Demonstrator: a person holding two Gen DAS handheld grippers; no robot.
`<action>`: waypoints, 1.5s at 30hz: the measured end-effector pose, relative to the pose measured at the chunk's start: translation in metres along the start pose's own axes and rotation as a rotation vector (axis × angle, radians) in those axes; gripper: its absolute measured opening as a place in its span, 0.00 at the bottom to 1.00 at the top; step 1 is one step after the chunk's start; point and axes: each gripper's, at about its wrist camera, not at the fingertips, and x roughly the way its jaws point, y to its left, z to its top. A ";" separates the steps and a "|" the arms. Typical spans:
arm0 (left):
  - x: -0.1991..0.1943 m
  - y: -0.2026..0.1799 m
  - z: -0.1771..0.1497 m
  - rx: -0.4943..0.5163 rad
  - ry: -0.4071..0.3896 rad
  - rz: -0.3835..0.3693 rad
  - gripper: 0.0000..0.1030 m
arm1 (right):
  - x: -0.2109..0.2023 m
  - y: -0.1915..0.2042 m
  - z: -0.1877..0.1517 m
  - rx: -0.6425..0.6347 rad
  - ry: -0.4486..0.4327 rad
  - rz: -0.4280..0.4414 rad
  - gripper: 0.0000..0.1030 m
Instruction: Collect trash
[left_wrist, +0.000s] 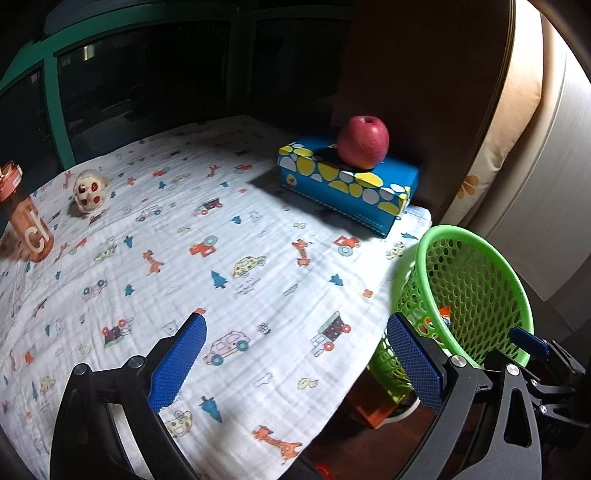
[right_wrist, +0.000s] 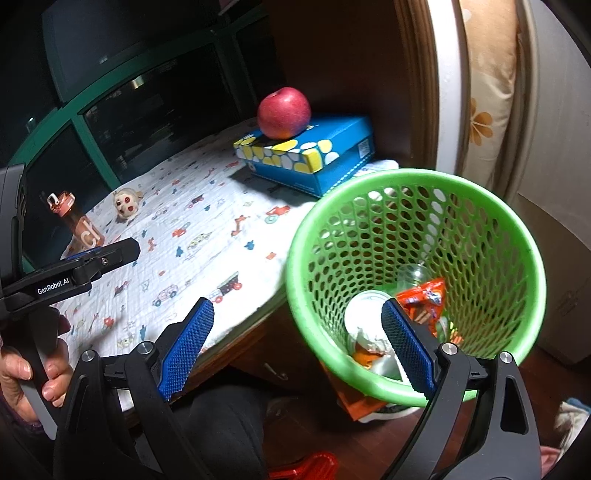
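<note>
Blue-padded right gripper spread wide, empty, straddling green basket rim; wrappers and cup inside. Left gripper wide, empty, over cloth. Judged: drop done; next calls for scanning table for leftover trash.

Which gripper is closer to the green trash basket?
Right. The right gripper is open just above the green basket, one finger over its rim; the left gripper is open over the tablecloth.
</note>
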 end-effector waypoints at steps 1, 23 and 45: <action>-0.001 0.004 -0.001 -0.009 0.000 0.007 0.92 | 0.001 0.003 0.000 -0.004 0.001 0.006 0.88; -0.039 0.088 -0.034 -0.125 -0.027 0.172 0.92 | 0.021 0.082 0.009 -0.135 0.017 0.087 0.93; -0.072 0.147 -0.063 -0.249 -0.062 0.290 0.92 | 0.034 0.132 0.009 -0.218 0.049 0.135 0.94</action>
